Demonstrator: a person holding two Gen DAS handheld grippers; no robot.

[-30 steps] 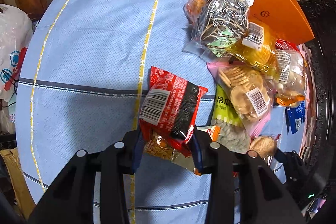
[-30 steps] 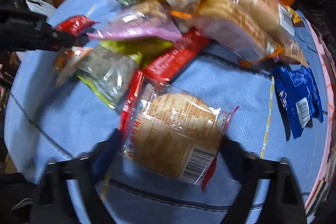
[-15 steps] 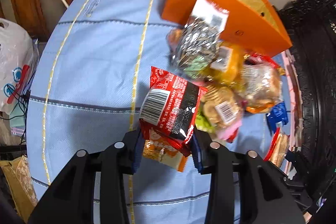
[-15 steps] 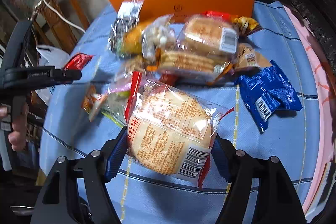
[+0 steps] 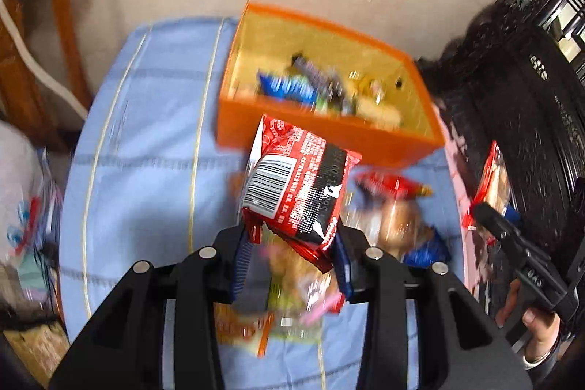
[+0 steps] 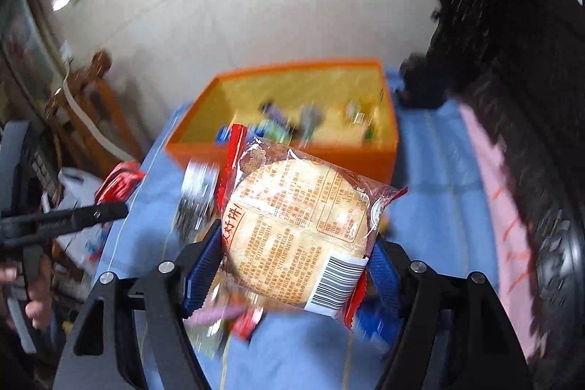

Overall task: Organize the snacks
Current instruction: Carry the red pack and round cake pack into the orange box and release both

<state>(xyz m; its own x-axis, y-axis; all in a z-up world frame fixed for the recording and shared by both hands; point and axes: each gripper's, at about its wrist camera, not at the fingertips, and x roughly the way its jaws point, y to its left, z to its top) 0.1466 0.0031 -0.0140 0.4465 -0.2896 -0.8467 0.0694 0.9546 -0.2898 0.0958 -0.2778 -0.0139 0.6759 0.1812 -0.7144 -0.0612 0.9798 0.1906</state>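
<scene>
Two packets are in your grip at once: your left gripper (image 5: 292, 243) is pinched narrowly on the bottom edge of a red-and-black snack packet (image 5: 298, 185), and your right gripper (image 6: 292, 265) stands wide, its blue pads pressed on either side of a round flat cake in a clear wrapper (image 6: 292, 229). Both hang in the air above the blue tablecloth (image 5: 146, 134), short of the orange box (image 5: 329, 134) at the table's far side. By my judgement you are partway through: several wrapped snacks already lie in the box, while a loose heap of packets (image 5: 398, 222) still sits on the cloth below your grippers. Blur smears the box contents and the heap, so you cannot count or name them. Your held packets also hide much of the pile.
</scene>
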